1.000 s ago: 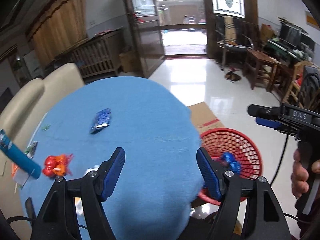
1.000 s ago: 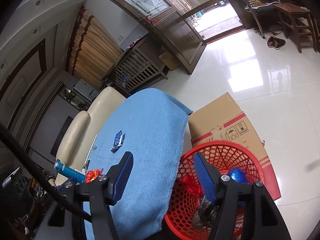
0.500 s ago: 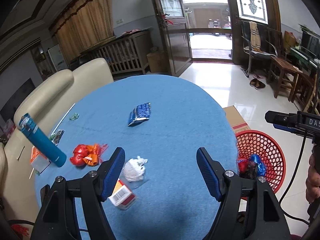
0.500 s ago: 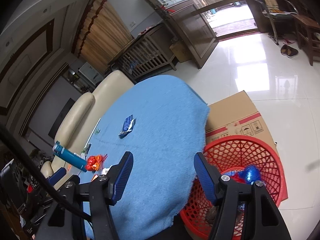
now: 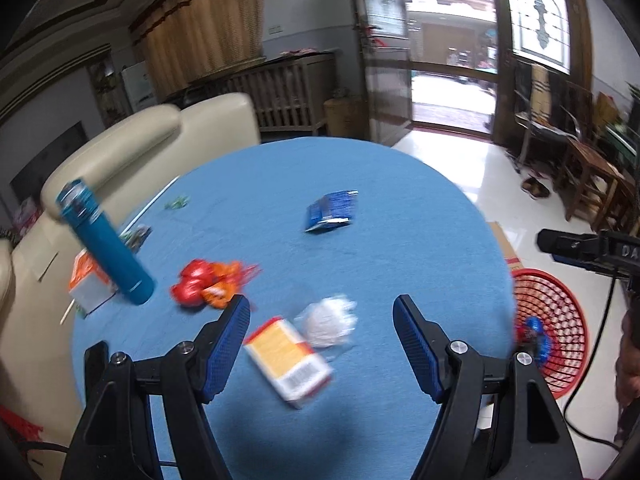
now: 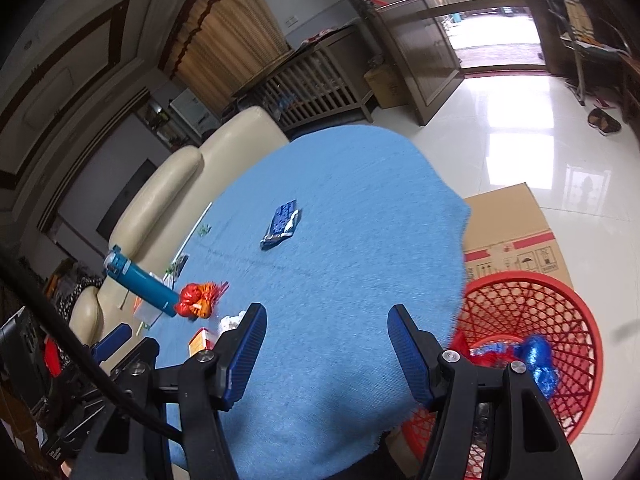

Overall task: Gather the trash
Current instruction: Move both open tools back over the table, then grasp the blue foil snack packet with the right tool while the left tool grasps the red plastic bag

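**Two open grippers over a littered blue table**

Several scraps of trash lie on the round table (image 5: 400, 208), which is covered in a nubby blue cloth. At 3 o'clock of the table, on the glossy white floor, stands a red plastic lattice basket (image 6: 560, 320) with red and blue wrappers already inside, touching a brown cardboard box (image 6: 516, 224) behind it. A teal cylindrical bottle (image 5: 108, 252) stands at 9 o'clock on the table, blurred.

Largest of the trash is a flat yellow-and-white carton (image 5: 288, 360) with a barcode, lying between the left gripper's (image 5: 322, 344) fingers and nearer the left one. Just beside it at 1 o'clock sits a crumpled clear plastic wad (image 5: 328, 320). A shiny red-and-orange wrapper bunch (image 5: 208, 284) lies at 11 o'clock of the left finger, near the bottle's base. A flat blue foil packet (image 5: 330, 212) rests at 12 o'clock, well apart from both tools.

The left gripper hangs with jaws apart, gripping nothing. The right gripper (image 6: 324, 344) is likewise spread and empty above the table's near edge, the basket at its 3 o'clock.
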A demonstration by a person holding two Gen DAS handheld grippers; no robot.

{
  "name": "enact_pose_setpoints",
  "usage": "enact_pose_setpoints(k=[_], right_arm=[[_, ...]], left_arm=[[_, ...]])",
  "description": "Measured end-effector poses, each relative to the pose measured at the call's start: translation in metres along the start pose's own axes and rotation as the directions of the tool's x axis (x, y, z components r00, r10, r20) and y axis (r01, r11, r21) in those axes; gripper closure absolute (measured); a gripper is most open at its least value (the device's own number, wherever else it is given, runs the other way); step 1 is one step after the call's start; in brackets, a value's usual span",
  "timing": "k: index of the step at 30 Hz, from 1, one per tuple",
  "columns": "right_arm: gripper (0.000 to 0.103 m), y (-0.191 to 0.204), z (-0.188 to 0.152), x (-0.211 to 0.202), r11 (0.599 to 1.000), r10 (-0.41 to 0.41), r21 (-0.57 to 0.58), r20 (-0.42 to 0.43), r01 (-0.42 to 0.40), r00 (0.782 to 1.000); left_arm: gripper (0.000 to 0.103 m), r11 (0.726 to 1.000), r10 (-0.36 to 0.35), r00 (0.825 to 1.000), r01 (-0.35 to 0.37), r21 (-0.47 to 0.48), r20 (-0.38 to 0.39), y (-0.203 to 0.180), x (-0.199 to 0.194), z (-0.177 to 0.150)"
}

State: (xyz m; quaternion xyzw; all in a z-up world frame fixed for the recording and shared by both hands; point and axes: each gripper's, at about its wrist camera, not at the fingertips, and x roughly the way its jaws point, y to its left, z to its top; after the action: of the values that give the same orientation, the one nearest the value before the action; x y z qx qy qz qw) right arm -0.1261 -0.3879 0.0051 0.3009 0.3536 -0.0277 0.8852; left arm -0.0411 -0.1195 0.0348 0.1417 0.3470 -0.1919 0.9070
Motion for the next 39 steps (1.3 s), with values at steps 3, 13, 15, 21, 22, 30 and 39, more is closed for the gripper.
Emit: enact_pose_setpoints(k=[3,13,15,21,22,30,39], right_arm=[[0.036,0.014,0.008,0.018,1.000,0.003,-0.023,-0.025,-0.003,1.000],[0.036,0.067,0.043,0.113,0.996,-0.010,-0.093,-0.159,-0.005,0.987],[0.036,0.076,0.050,0.134,0.995,-0.016,-0.101,-0.186,-0.003,0.982],[0.035,0.087,0.071,0.193,0.997,-0.010,-0.079,-0.262,-0.011,0.965],[0.033,0.087,0.075,0.202,0.997,-0.009,-0.071,-0.269,-0.010,0.963],[0.029,0.078,0.105,0.271,0.999,-0.012,0.038,-0.315,0.025,0.949],[0.024,0.094,0.120,0.332,0.990,-0.132,0.004,-0.330,0.141,0.935]], left_arm=[[0.028,0.996,0.052,0.998,-0.054,-0.067,-0.027,0.044,0.009,-0.010],[0.028,0.938,0.169,0.972,-0.210,-0.276,-0.165,0.176,0.038,-0.046],[0.028,0.931,0.162,0.970,-0.210,-0.297,-0.180,0.188,0.046,-0.047],[0.028,0.947,0.066,0.979,-0.123,-0.298,-0.193,0.192,0.080,-0.031],[0.028,0.952,0.048,0.980,-0.105,-0.289,-0.195,0.189,0.089,-0.027],[0.028,0.959,-0.045,0.973,-0.021,-0.282,-0.226,0.185,0.148,-0.002],[0.028,0.946,-0.158,0.957,0.077,-0.313,-0.241,0.188,0.192,0.015]])
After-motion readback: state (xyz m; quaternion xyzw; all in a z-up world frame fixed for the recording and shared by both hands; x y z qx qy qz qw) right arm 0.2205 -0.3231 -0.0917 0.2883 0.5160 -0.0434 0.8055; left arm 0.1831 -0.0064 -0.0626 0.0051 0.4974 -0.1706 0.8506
